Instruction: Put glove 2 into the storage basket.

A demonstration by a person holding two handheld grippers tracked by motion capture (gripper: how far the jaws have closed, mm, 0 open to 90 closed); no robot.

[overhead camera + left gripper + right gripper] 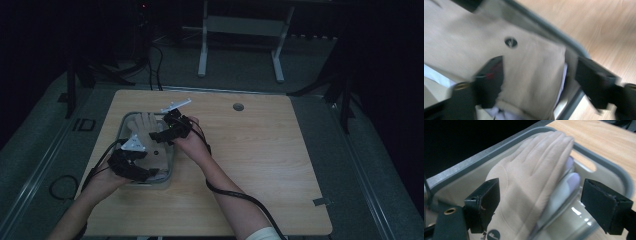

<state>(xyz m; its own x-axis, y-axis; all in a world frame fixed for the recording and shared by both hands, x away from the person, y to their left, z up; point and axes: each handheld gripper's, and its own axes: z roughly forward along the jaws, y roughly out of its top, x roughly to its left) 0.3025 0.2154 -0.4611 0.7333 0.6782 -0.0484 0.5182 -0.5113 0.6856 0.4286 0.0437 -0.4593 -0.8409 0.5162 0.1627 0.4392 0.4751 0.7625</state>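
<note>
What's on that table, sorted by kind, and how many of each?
Beige glove: 1
Pale lilac glove beneath it: 1
Clear bin with grey rim: 1
Hand-held grippers, left and right: 2
Total: 5

No readable text, glove logo illegible

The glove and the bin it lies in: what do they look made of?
The glove looks like soft beige fabric, perhaps fleece or suede-like knit: matte, with stitched lines along the fingers and a small round dark badge near the cuff. The bin seems to be clear plastic with a grey rim: its wall is glossy with highlights, and the wooden table shows through a handle cut-out.
</note>
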